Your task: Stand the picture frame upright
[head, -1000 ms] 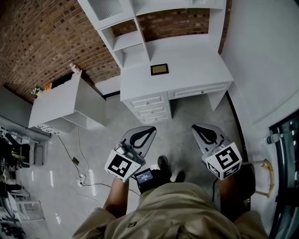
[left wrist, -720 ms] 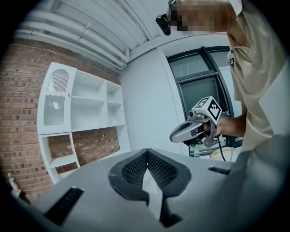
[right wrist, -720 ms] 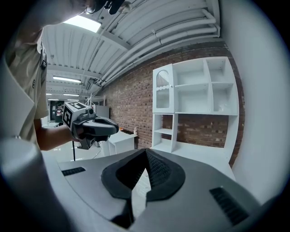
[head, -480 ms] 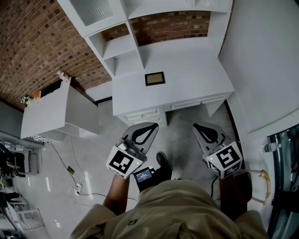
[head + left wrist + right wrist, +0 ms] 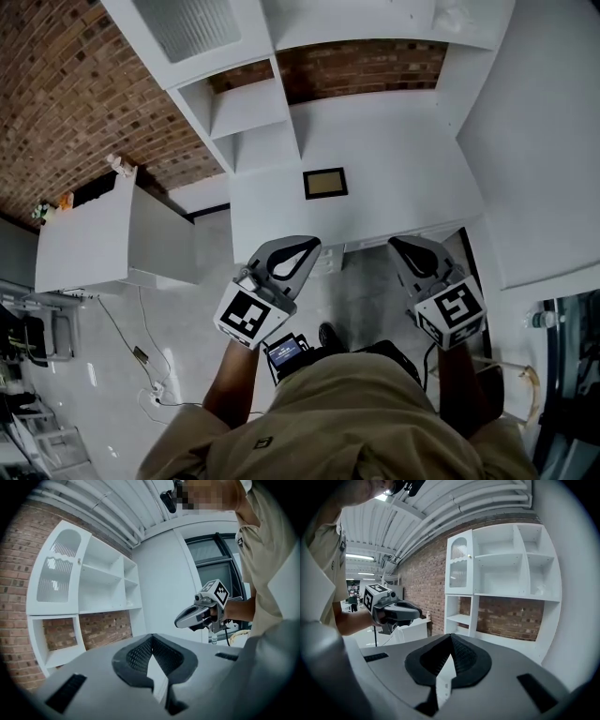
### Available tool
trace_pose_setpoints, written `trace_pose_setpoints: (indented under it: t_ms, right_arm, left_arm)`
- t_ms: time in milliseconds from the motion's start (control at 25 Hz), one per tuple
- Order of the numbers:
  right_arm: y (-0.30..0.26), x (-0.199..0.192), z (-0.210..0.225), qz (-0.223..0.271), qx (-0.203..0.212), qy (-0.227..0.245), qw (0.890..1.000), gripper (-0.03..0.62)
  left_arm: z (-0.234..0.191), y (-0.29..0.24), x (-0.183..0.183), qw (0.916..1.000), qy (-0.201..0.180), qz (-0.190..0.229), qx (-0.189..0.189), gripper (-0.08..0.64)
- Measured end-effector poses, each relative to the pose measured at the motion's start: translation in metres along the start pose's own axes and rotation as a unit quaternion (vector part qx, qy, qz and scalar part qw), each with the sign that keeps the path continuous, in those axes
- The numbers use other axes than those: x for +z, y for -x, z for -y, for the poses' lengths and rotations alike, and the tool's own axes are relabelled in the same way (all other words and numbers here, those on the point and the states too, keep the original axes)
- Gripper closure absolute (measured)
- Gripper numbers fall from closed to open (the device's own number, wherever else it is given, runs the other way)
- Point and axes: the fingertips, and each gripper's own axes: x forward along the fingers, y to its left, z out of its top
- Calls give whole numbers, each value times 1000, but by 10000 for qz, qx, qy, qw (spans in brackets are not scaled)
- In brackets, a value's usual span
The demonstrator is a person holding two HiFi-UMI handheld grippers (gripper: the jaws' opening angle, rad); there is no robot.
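The picture frame (image 5: 324,182) lies flat on its back on the white desk (image 5: 412,159), face up. It is not standing. It is a small rectangle lying with its long sides across the desk. A dark, narrow border runs around a plain tan-olive panel, and no picture can be made out in the panel from the head view. It sits on the left half of the desk top, near the front edge. It is just right of the open shelf bays (image 5: 248,108) that rise at the desk's far left, and nothing touches it. Bare white surface surrounds it on every side.

Both grippers hang on the near side of the desk over the pale floor (image 5: 366,300), pointing toward the desk and well apart from the frame. The left gripper (image 5: 305,247) has its tips near the desk's front edge, below and a little left of the frame. Its jaws are together, the dark ribbed pads meeting at the tip with nothing caught between them. The right gripper (image 5: 401,246) is further right, and its jaws are pressed closed on nothing as well.

A red brick wall (image 5: 66,84) runs behind the desk and shows through the hutch's open back. A separate white cabinet (image 5: 89,234) stands to the left, apart from the desk, and cables (image 5: 155,375) trail over the floor near it.
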Motion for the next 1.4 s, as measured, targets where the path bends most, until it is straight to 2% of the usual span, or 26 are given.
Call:
trace_pose_setpoints:
  t_ms: [280, 560, 800, 960, 1040, 1240, 1400]
  right_arm:
    - [-78, 8, 37, -202, 124, -24, 9997, 589]
    - [-156, -4, 83, -303, 465, -31, 9985, 589]
    - [-228, -24, 138, -696, 697, -28, 9951, 589]
    - [-287, -64, 169, -1194, 882, -143, 9888, 586]
    - [-318, -95, 180, -1496, 964, -278, 9836, 554]
    - [-383, -182, 199, -2274, 1005, -724, 9659, 507]
    - [-417, -241, 203, -2721, 963, -1047, 9517, 482]
  left_arm:
    - [-76, -18, -22, 9989, 361, -163, 239, 553]
    - [-139, -61, -55, 9960, 572, -379, 579, 553]
    - [-198, -112, -99, 9900, 846, -794, 799, 554]
    - [-239, -146, -167, 9790, 1220, -1313, 970, 552]
    - [-254, -162, -208, 9718, 1491, -1547, 976, 552]
    - [-278, -191, -315, 9460, 2174, -2146, 1084, 546]
    - [-285, -206, -388, 9247, 2560, -2562, 1170, 504]
